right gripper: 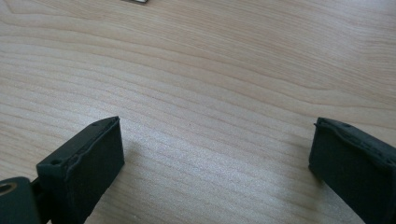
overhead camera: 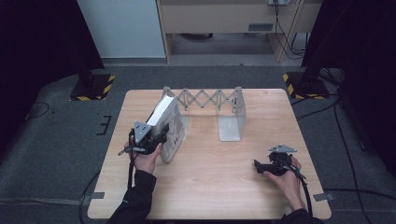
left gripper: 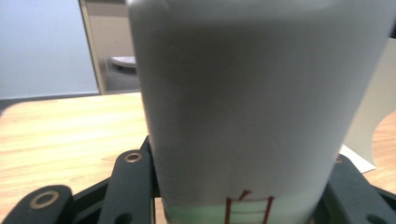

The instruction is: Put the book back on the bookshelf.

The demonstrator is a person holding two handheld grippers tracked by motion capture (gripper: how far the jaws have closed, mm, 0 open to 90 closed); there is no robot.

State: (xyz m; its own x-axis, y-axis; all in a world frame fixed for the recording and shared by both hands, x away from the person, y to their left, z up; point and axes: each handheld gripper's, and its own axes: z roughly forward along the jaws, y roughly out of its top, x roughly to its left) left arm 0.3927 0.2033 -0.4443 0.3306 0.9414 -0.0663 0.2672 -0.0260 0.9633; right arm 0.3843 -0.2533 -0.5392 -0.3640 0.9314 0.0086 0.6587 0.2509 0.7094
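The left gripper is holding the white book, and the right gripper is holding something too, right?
Not quite. The left gripper does clamp the white book, but the right gripper holds nothing: the right gripper view shows its jaws wide apart over the bare wooden table.

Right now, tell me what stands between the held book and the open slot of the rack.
Nothing visible does. The left gripper is clamped on the white book, which leans against the left end plate of the expanding rack. The table between the plates is bare.
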